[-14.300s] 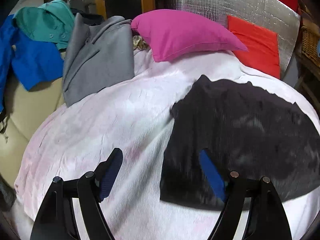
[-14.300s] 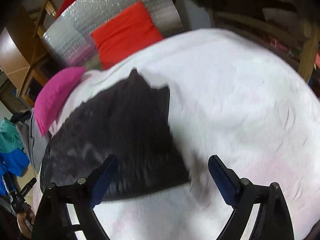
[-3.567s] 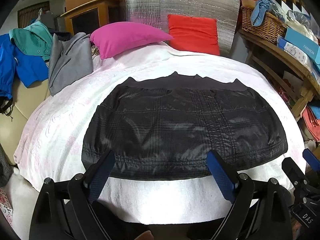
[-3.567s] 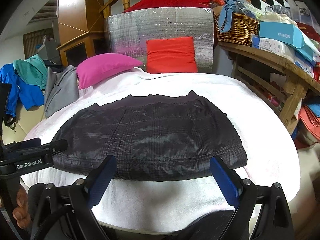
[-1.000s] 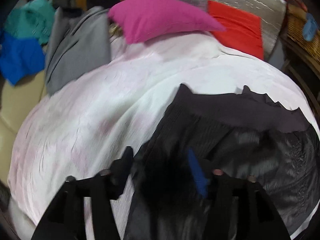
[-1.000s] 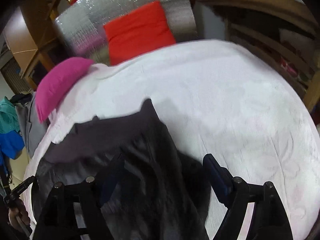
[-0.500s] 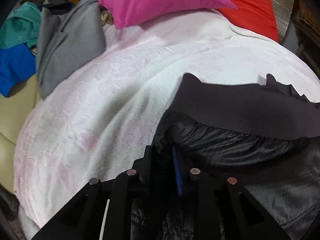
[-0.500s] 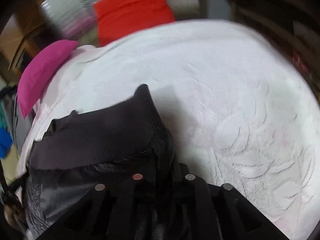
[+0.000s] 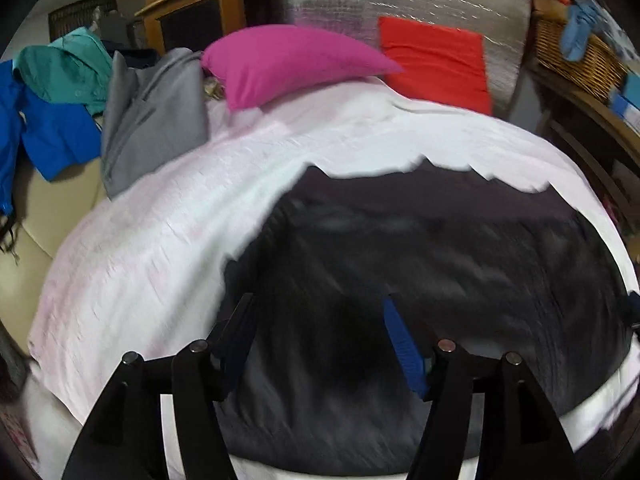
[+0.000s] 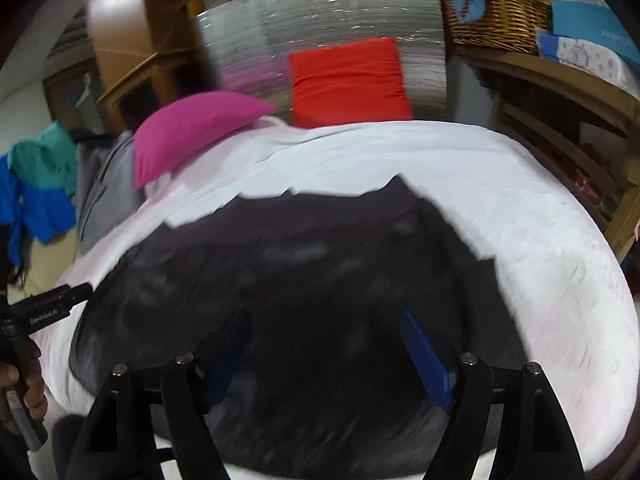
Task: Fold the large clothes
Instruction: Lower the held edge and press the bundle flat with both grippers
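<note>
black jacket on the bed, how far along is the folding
Done: the black jacket lies as a flat folded block on the white bed cover. In hand: nothing; the left gripper and right gripper have just opened. Left: probably another fold.

black jacket [image 9: 440,248] motion-blurred, near edge cut off

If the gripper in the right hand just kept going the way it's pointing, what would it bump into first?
Most likely the black jacket spread on the white blanket. The right gripper has just been opening its jaws, with nothing pinched between them, and it points down at the dark fabric. The picture is blurred, so the depth is uncertain.
</note>
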